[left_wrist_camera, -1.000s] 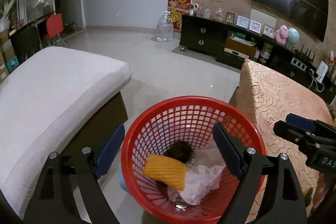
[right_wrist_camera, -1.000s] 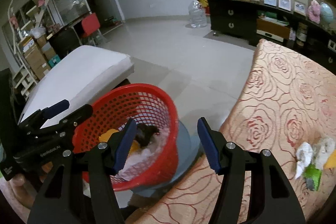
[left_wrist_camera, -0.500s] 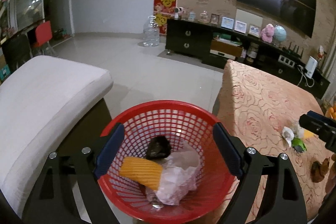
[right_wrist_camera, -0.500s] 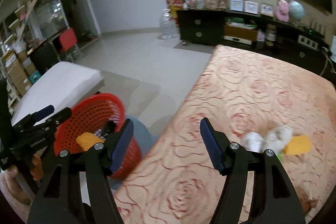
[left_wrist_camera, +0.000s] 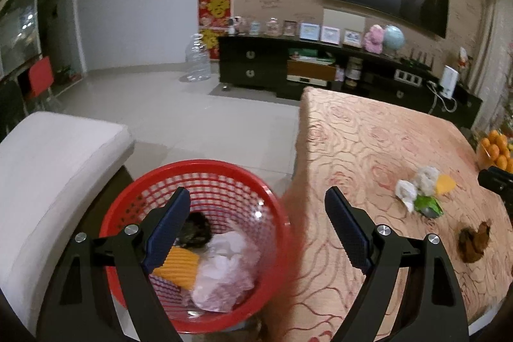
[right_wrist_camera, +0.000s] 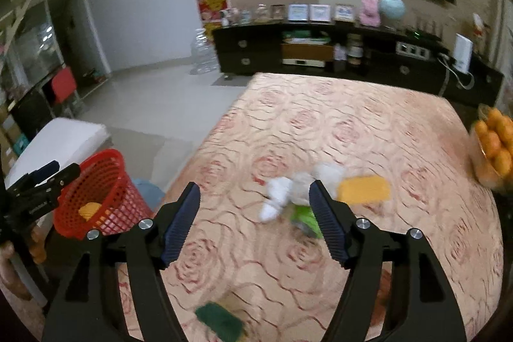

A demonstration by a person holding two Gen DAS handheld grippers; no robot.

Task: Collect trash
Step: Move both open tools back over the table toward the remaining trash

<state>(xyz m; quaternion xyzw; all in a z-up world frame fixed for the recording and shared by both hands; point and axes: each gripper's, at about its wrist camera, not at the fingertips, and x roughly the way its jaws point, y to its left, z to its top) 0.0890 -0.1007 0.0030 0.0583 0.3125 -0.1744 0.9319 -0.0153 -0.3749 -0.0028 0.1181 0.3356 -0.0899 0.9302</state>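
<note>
A red mesh basket (left_wrist_camera: pixel 224 178) stands beside the table and holds a yellow sponge (left_wrist_camera: pixel 179 266), crumpled white paper (left_wrist_camera: pixel 224 271) and a dark lump (left_wrist_camera: pixel 194 229). My left gripper (left_wrist_camera: pixel 256 226) is open and empty above its rim. On the rose-patterned table (right_wrist_camera: pixel 320 124) lie white tissue wads (right_wrist_camera: pixel 288 191), a green wrapper (right_wrist_camera: pixel 304 218), a yellow sponge (right_wrist_camera: pixel 364 189) and a green sponge (right_wrist_camera: pixel 219 321). My right gripper (right_wrist_camera: pixel 255 218) is open and empty above the table, just short of the tissues. A brown scrap (left_wrist_camera: pixel 474 241) also lies on the table.
A white cushioned seat (left_wrist_camera: pixel 48 165) stands left of the basket. A bowl of oranges (right_wrist_camera: pixel 493 149) sits at the table's right edge. A dark TV cabinet (right_wrist_camera: pixel 320 53) and a large water bottle (left_wrist_camera: pixel 197 61) stand at the far wall.
Both grippers have swung right, from over the basket toward the table. The right gripper now hangs over the trash on the tablecloth. Both stay open.
</note>
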